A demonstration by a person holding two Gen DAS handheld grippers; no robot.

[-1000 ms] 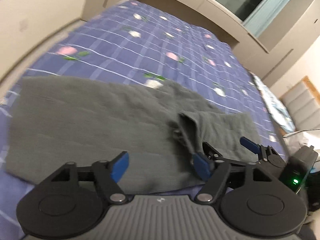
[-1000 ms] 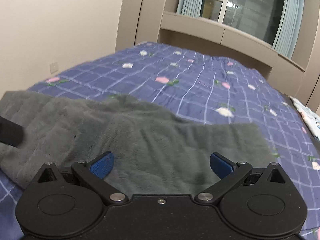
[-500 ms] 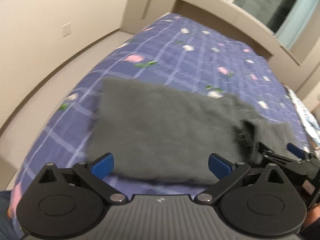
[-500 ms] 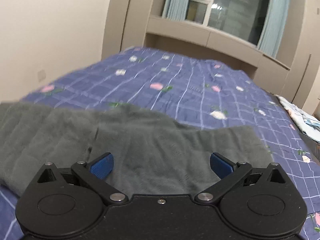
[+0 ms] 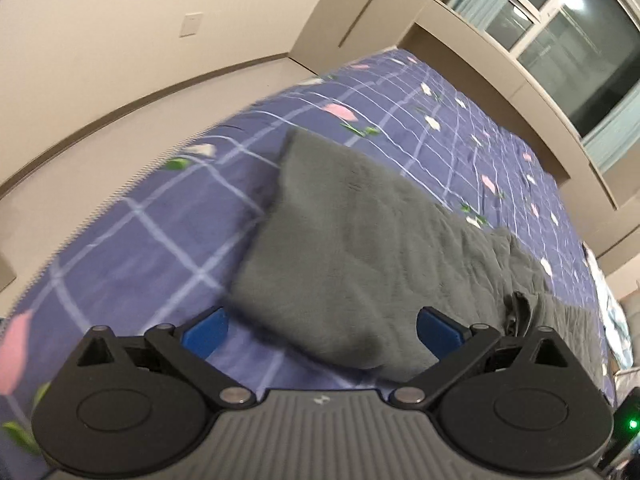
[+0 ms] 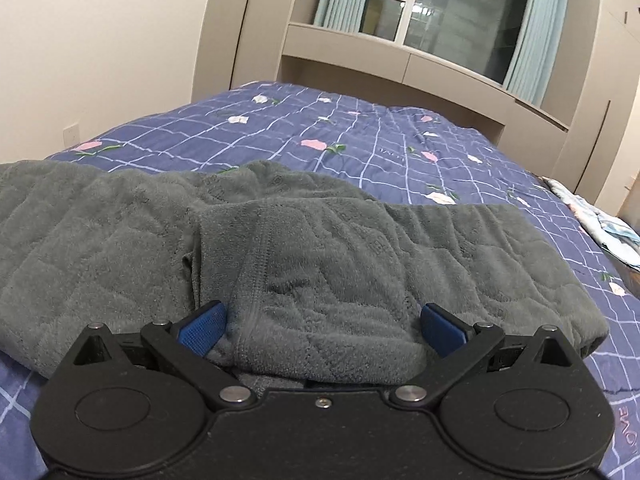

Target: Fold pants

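Grey fleece pants (image 6: pixel 320 248) on checked bedspread (image 6: pixel 360 140); "LOVE" bottom right; both grippers' fingers spread, empty.

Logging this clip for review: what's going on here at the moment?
A person with a handheld gripper in each hand is folding grey fleece pants laid across a blue checked bedspread. The left gripper is open at one end of the pants, the right gripper open over the bunched middle. Neither is gripping fabric.
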